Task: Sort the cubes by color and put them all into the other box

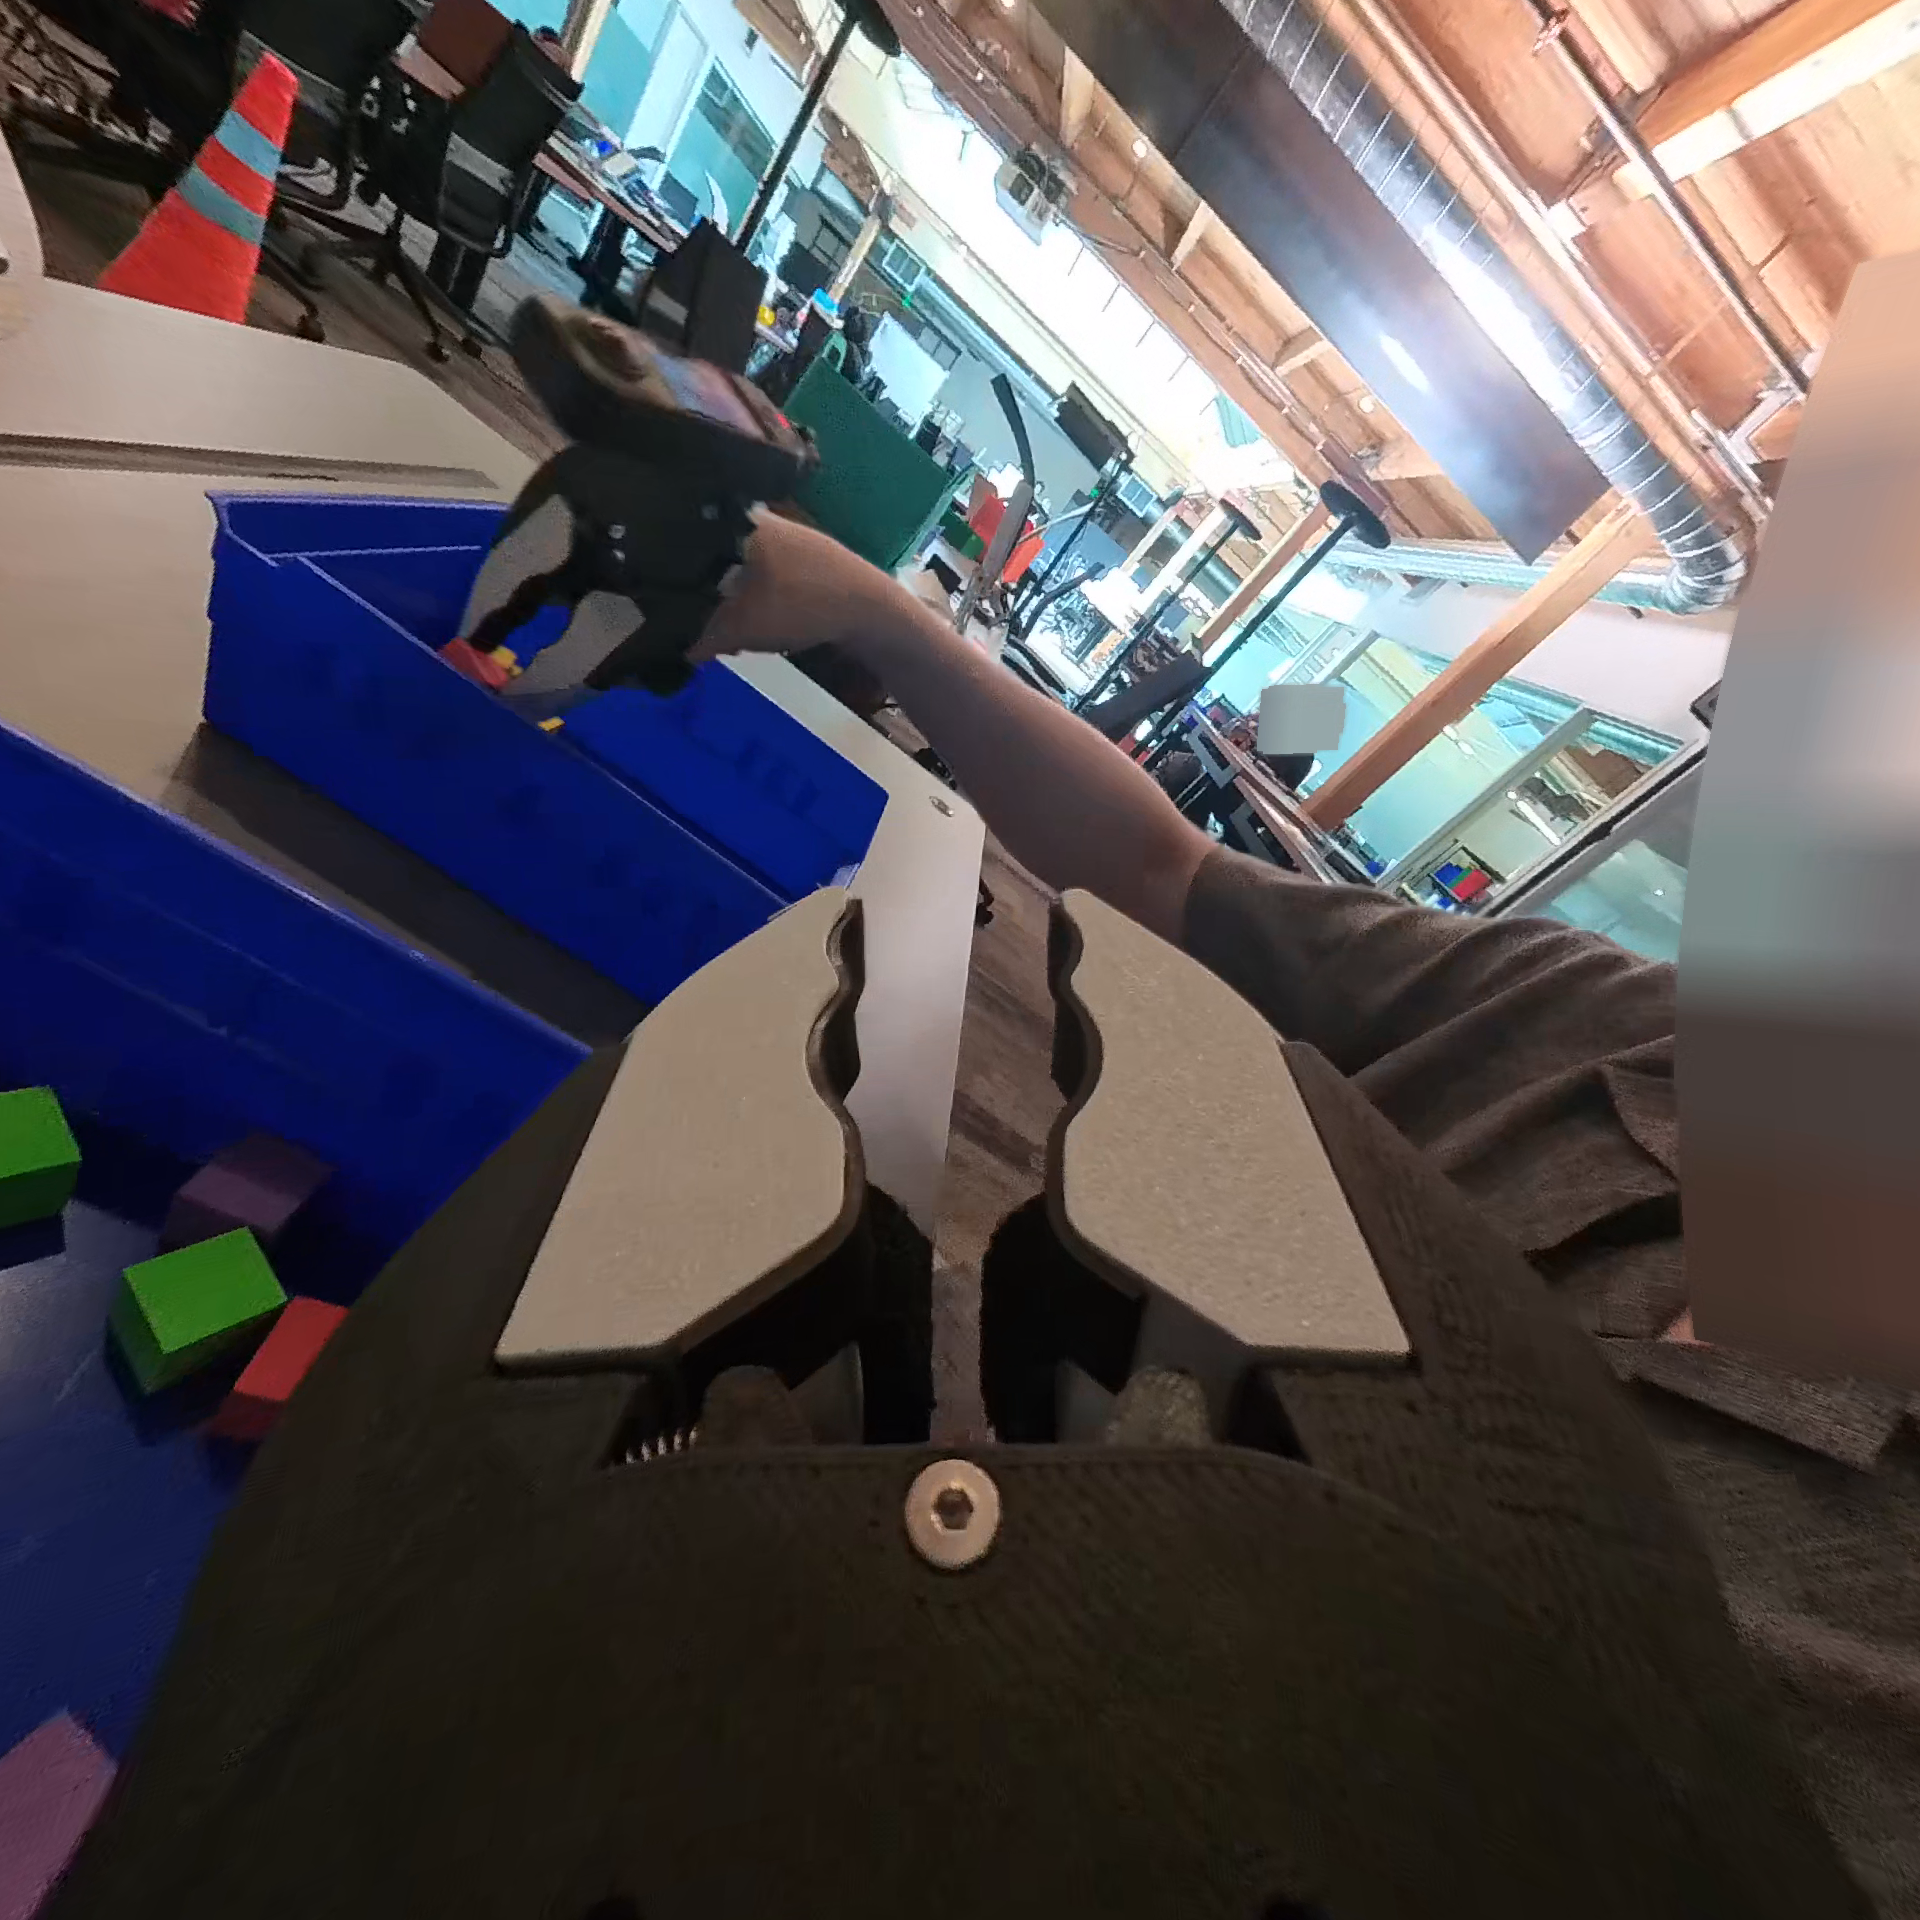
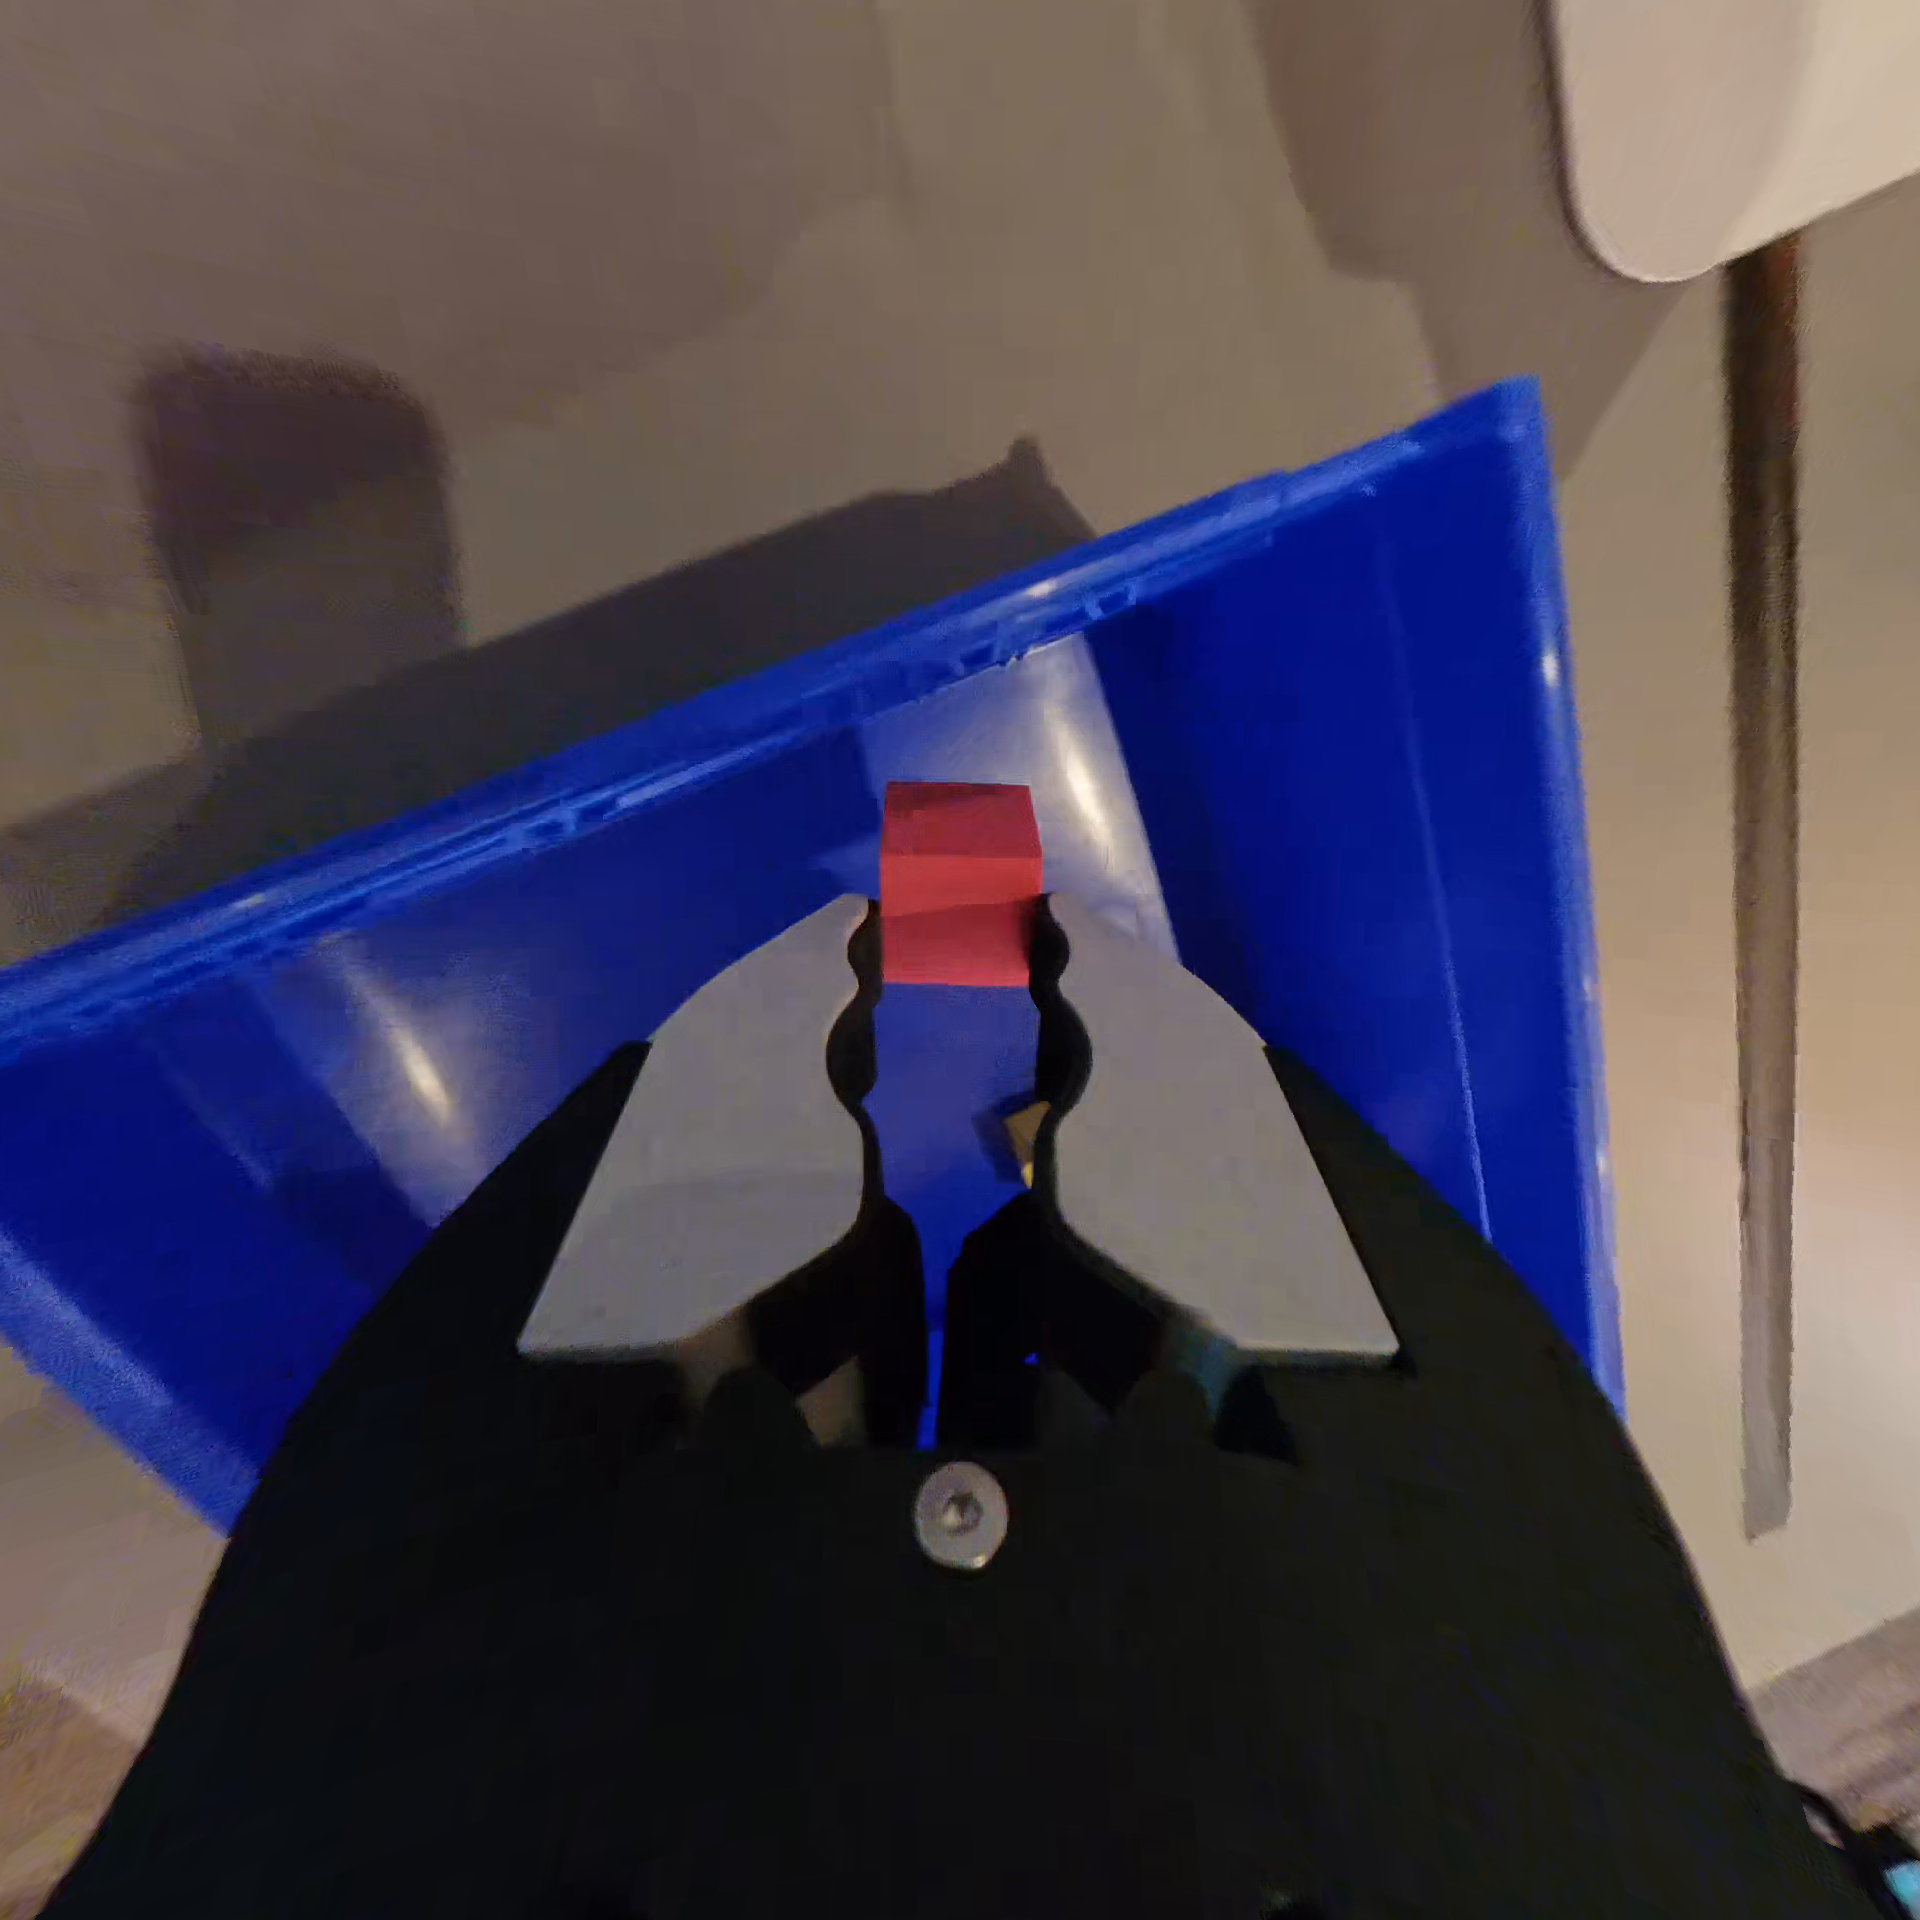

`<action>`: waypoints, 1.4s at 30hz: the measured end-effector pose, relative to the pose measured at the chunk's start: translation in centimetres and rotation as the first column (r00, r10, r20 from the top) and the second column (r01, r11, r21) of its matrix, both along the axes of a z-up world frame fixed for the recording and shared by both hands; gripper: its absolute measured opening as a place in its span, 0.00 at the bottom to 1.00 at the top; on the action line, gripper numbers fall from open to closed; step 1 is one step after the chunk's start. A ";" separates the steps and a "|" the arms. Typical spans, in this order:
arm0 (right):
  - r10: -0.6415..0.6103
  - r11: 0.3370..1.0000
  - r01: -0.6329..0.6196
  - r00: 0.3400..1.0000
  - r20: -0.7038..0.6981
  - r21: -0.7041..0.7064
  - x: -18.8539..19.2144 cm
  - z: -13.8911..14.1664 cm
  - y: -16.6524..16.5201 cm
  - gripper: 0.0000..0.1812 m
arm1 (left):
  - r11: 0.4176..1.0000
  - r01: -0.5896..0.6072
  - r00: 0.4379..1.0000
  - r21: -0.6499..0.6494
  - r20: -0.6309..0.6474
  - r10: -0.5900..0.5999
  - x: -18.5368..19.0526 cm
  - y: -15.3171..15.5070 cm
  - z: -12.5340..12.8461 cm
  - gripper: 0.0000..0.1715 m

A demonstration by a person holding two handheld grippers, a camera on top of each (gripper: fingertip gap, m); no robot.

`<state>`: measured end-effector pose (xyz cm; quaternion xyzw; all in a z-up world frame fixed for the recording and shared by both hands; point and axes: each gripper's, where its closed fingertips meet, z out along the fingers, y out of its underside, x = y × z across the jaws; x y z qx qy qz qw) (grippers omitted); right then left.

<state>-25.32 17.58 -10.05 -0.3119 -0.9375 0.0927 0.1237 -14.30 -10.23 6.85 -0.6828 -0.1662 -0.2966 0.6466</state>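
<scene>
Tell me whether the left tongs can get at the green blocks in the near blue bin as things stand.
Probably yes. The left tongs are open and empty, and the green blocks lie uncovered in the near blue bin just beside them, with nothing visibly between.

- An orange traffic cone [image 1: 213,197] with pale blue bands is seen standing on the floor at the far left.
- Black office chairs [image 1: 457,156] are set just right of the cone, by desks.
- A white table [image 1: 94,582] is spread across the near left; its edge is met by dark wood-look floor [image 1: 1008,1039].
- A green panel [image 1: 862,468] is placed far back, mid-scene.
- A ribbed silver duct [image 1: 1621,436] is run along the ceiling, beside wooden beams [image 1: 1766,156].
- A slanted wooden post [image 1: 1475,686] is seen at the far right, before glass partitions [image 1: 1538,790].
- A rounded white object [image 2: 1745,104] is seen at the far right of the right wrist view; its kind cannot be told.
</scene>
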 end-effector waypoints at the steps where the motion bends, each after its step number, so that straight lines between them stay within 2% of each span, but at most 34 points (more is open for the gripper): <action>1: 0.027 1.000 -0.027 0.999 0.025 0.012 -0.4 -0.8 0.0 0.15 | 1.000 0.001 1.000 -0.007 -0.002 -0.001 0.0 -0.1 -0.1 0.20; 6: 0.110 0.994 -0.111 0.991 0.079 0.009 -2.2 -2.9 0.3 0.15 | 1.000 -0.017 1.000 0.003 -0.009 0.017 -0.2 -0.9 0.2 0.20; 13: 0.103 0.993 -0.109 0.986 0.133 0.040 -3.2 -4.0 2.3 0.15 | 1.000 -0.014 1.000 0.010 -0.027 0.014 -0.1 -1.0 0.5 0.19; 20: 0.190 0.972 -0.213 0.963 0.192 0.104 -3.8 -5.5 2.9 0.15 | 1.000 0.002 1.000 -0.002 -0.030 -0.002 0.4 -0.4 0.3 0.18; 24: 0.203 0.962 -0.236 0.955 0.214 0.140 -4.0 -5.4 3.2 0.15 | 1.000 -0.002 0.999 -0.002 -0.044 0.002 0.6 -0.5 0.5 0.18; 29: 0.163 0.976 -0.188 0.965 0.206 0.107 -3.8 -5.1 2.6 0.26 | 1.000 0.003 0.999 -0.005 -0.044 -0.003 0.6 -0.3 0.4 0.18; 31: 0.148 0.982 -0.167 0.970 0.195 0.088 -3.5 -4.5 2.7 0.26 | 1.000 -0.001 0.999 -0.021 -0.041 0.000 0.4 -0.1 0.0 0.18; 33: 0.133 0.985 -0.151 0.971 0.199 0.078 -2.6 -3.7 2.9 0.24 | 0.995 -0.044 0.998 -0.088 -0.047 0.040 -0.5 0.0 -1.1 0.18; 35: 0.130 0.987 -0.145 0.977 0.170 0.075 -1.7 -2.4 3.1 0.24 | 0.951 -0.163 0.985 -0.263 -0.100 0.141 -2.6 -0.2 -3.9 0.18; 37: 0.147 0.987 -0.153 0.984 0.098 0.050 -0.7 -0.6 2.6 0.23 | 0.866 -0.246 0.965 -0.436 -0.195 0.177 -4.1 -0.5 -6.8 0.19; 38: 0.163 0.986 -0.165 0.985 0.051 0.037 -0.2 0.3 2.2 0.23 | 0.824 -0.261 0.958 -0.502 -0.242 0.156 -4.5 -0.4 -8.1 0.19; 40: 0.192 0.981 -0.191 0.981 -0.040 0.028 1.2 2.1 1.2 0.23 | 0.719 -0.271 0.937 -0.640 -0.348 0.043 -4.9 -0.1 -10.9 0.20; 42: 0.225 0.974 -0.222 0.967 -0.118 0.040 2.8 3.3 0.3 0.21 | 0.552 -0.270 0.912 -0.789 -0.394 -0.118 -5.1 -0.6 -14.3 0.24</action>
